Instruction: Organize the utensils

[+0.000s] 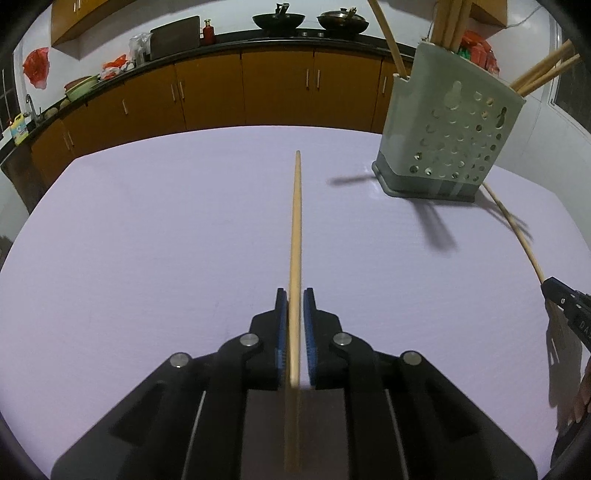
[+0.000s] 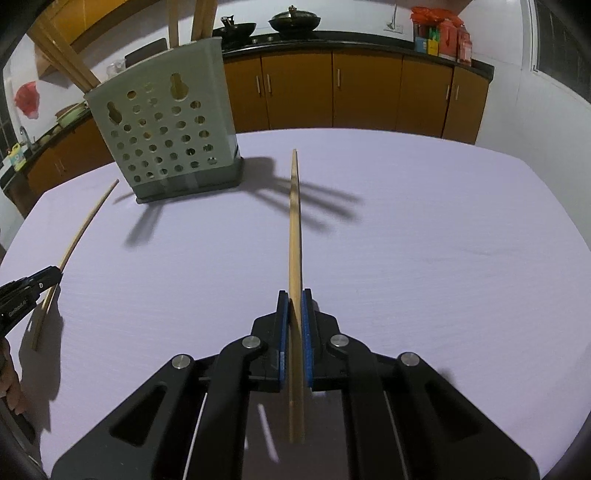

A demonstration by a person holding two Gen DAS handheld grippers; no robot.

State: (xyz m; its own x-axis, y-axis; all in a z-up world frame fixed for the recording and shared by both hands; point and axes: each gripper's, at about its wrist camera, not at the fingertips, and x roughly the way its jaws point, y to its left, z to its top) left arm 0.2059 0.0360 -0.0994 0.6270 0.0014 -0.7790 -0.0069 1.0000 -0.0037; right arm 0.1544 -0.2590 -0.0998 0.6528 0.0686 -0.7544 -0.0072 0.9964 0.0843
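My left gripper (image 1: 294, 295) is shut on a wooden chopstick (image 1: 295, 221) that points straight ahead above the table. My right gripper (image 2: 294, 297) is shut on another wooden chopstick (image 2: 294, 221), also pointing forward. A pale green perforated utensil holder (image 1: 447, 129) with several chopsticks in it stands at the far right in the left wrist view, and at the far left in the right wrist view (image 2: 166, 129). The right gripper (image 1: 569, 314) shows at the left wrist view's right edge with its chopstick (image 1: 517, 229). The left gripper (image 2: 26, 291) shows at the right wrist view's left edge.
A lilac table (image 1: 147, 240) lies under both grippers. Behind it runs a counter with orange cabinets (image 1: 277, 92), woks (image 1: 279, 20) and a sink at the left. Red packets (image 2: 443, 33) stand on the counter at the right.
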